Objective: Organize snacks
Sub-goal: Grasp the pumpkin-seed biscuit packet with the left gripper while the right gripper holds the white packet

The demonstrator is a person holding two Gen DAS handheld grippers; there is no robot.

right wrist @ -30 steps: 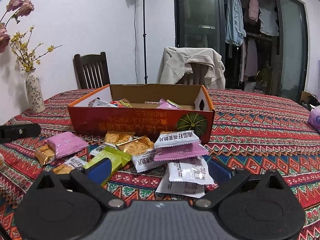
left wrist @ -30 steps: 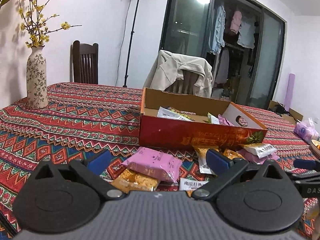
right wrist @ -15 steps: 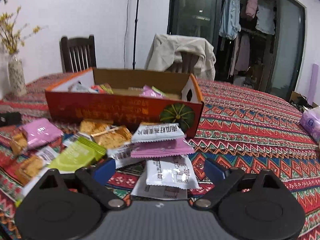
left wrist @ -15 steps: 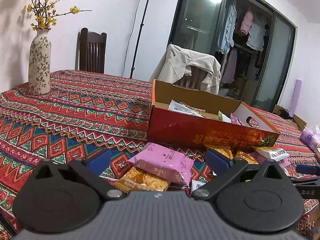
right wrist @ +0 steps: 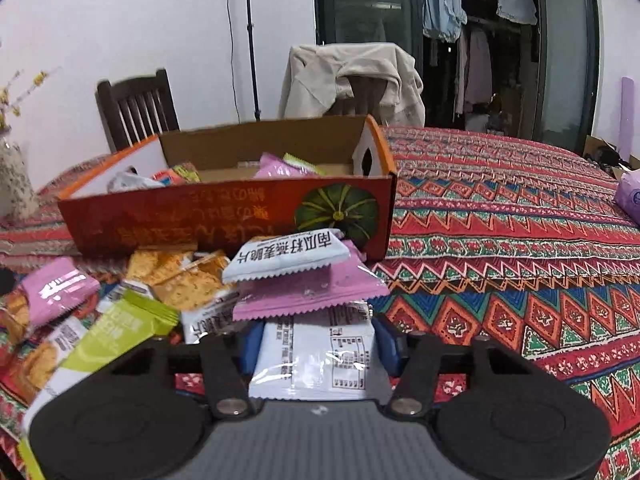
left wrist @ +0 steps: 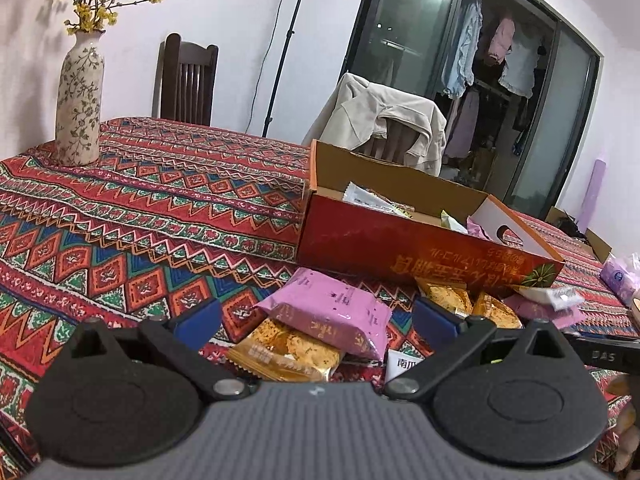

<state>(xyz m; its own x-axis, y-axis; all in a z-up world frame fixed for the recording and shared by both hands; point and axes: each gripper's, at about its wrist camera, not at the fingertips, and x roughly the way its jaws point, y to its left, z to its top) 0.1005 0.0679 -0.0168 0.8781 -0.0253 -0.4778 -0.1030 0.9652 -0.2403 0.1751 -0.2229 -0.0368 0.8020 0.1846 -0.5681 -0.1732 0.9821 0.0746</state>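
Note:
An open red cardboard box (left wrist: pixel 404 246) (right wrist: pixel 224 216) holds several snack packets. Loose packets lie in front of it. My left gripper (left wrist: pixel 316 320) is open, low over a pink packet (left wrist: pixel 328 312) that lies on an orange biscuit packet (left wrist: pixel 288 352). My right gripper (right wrist: pixel 318 344) has narrowed around a white packet (right wrist: pixel 320 360), with both blue pads at its sides. A pink packet (right wrist: pixel 308 292) and a white printed packet (right wrist: pixel 288 258) lie stacked just beyond it. A green packet (right wrist: pixel 116 332) lies to the left.
A flowered vase (left wrist: pixel 78 96) stands at the table's far left. Two chairs stand behind the table, one draped with a beige jacket (left wrist: pixel 380 120). A purple bag (right wrist: pixel 630 194) lies at the far right. The patterned tablecloth (right wrist: pixel 520 260) is bare right of the box.
My right gripper moved forward and down and closed in around the white packet. My left gripper edged forward toward the pink packet and stayed open.

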